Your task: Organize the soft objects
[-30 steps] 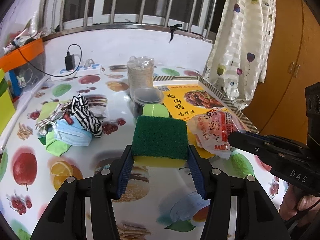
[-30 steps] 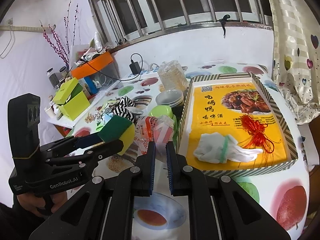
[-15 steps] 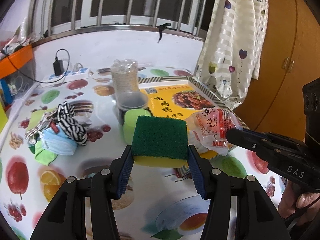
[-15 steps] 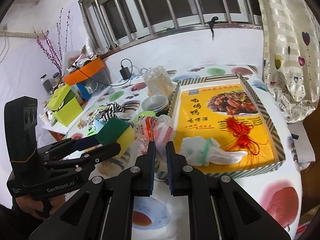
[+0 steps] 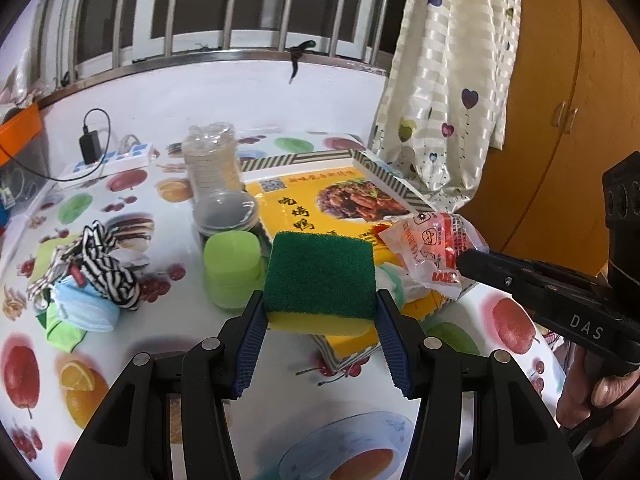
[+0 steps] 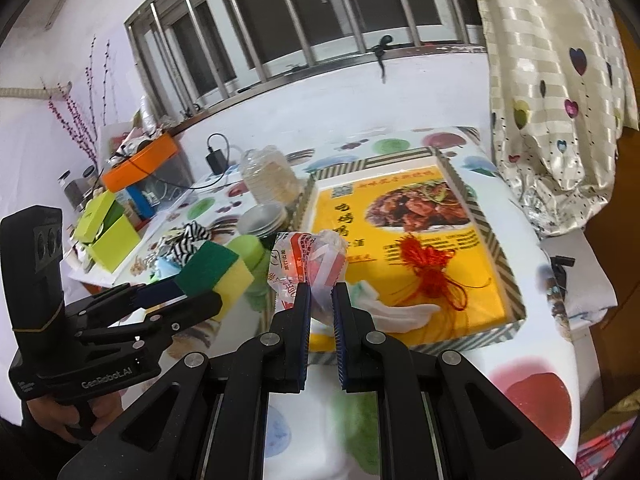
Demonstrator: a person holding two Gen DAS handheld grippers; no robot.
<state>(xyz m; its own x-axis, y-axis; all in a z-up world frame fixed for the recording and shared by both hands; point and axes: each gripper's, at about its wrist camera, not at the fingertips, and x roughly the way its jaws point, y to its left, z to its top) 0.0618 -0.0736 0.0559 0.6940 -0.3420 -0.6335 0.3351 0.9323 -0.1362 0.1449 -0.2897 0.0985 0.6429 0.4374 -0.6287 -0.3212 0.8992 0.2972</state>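
Note:
My left gripper [image 5: 320,301] is shut on a green-topped yellow sponge [image 5: 320,276] and holds it above the table, near the front corner of the yellow tray [image 5: 392,176]. The right gripper [image 6: 320,291] is shut on a crinkled red-and-white plastic packet [image 6: 304,256], held over the tray's near-left edge [image 6: 496,256]. A red knotted tassel [image 6: 428,264] and a white glove [image 6: 400,312] lie in the tray. To the left on the table is a pile of a striped cloth [image 5: 108,268], a blue face mask [image 5: 84,312] and a green cloth [image 5: 60,328].
A lime-green cup [image 5: 232,268], a lidded dark container [image 5: 226,216] and a wrapped stack of cups [image 5: 212,160] stand beside the tray's left side. A power strip [image 5: 108,164] lies by the wall. Lime-green boxes [image 6: 108,236] sit far left. A curtain [image 5: 452,80] hangs right.
Both grippers have travelled to the right toward the tray, each keeping its hold. The cloth pile has slid left in the left wrist view, and the tray looms closer.

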